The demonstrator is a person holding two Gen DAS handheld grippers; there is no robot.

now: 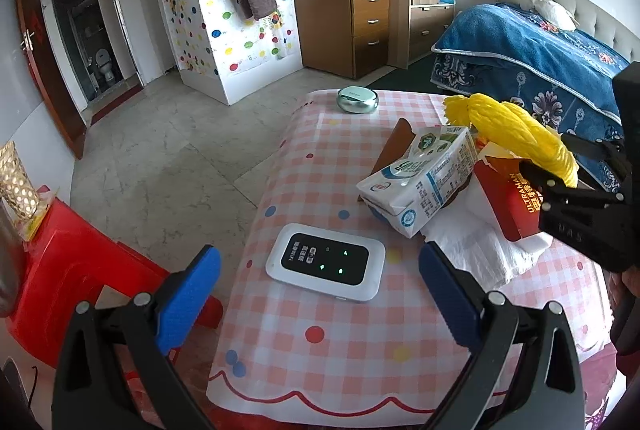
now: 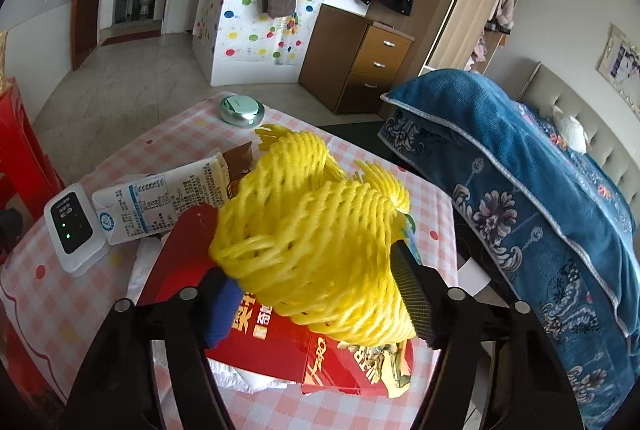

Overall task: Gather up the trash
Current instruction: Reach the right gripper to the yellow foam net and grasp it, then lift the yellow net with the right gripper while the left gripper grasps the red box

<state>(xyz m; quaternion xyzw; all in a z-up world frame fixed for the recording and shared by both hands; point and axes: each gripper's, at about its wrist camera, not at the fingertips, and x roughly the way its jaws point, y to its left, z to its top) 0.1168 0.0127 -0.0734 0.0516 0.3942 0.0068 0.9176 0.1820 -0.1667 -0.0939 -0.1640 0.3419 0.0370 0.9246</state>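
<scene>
A: Your right gripper [image 2: 320, 294] has the yellow foam net [image 2: 316, 238] between its fingers — the blue pad on one side, the dark ribbed pad on the other, both pressed into the mesh. The jaws stand partly closed on it.

B: Where does the net sit?

A: Over the red box [image 2: 280, 350], which lies on white tissue [image 1: 476, 250] on the checked table [image 1: 340, 350]. In your left view the net [image 1: 516, 134] hangs above the box [image 1: 508, 198], at the table's right side.

B: And your left gripper [image 1: 320, 298]?

A: Wide open, with nothing in it. Its blue fingers [image 1: 188, 298] straddle the near part of the table, with the white WiFi device [image 1: 326, 266] lying flat between and beyond them — not touched.

B: Other trash?

A: A milk carton [image 1: 420, 178] lies on its side just left of the red box, leaning partly on a brown wrapper [image 1: 394, 142]. The carton's near corner sits close to the WiFi device.

B: Anything else on the table?

A: A round green tin [image 1: 357, 99] at the far edge, well apart from the pile. A red stool [image 1: 76, 270] stands left of the table, and a bed with a blue cover [image 1: 532, 70] is to the right.
</scene>
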